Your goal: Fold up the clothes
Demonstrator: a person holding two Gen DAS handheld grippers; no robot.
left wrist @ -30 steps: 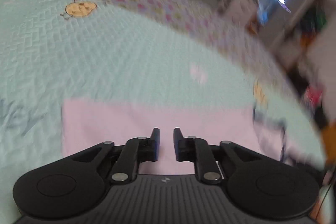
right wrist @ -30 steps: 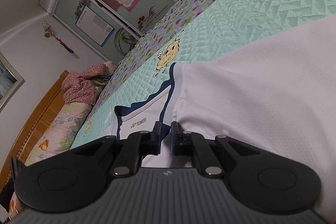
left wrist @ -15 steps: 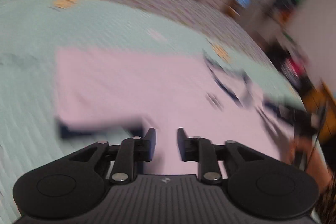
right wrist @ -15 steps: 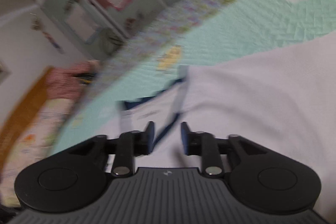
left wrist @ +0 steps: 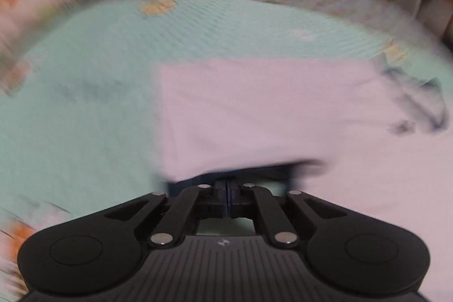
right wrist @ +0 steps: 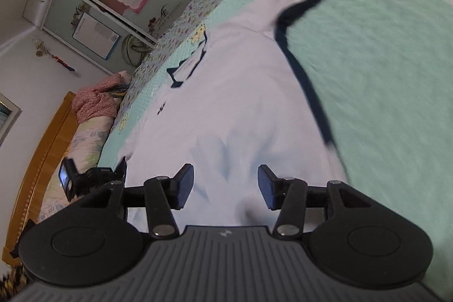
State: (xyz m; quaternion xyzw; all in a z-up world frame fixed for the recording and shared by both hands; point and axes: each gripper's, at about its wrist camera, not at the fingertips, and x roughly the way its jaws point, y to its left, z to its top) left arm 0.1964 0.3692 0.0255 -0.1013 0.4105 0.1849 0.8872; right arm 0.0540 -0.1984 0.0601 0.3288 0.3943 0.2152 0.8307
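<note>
Mint quilted bedspread [right wrist: 382, 75] has the white navy-trimmed shirt [right wrist: 240, 104] spread flat on it, left gripper [left wrist: 227, 196] pinched shut on the navy hem, right gripper [right wrist: 225, 183] opening empty above it, and that thin floppy fabric probably handles best by hems and corners.

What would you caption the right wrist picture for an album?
Right gripper, jaws opening and empty, over a white shirt with navy trim spread on a mint quilt.
</note>
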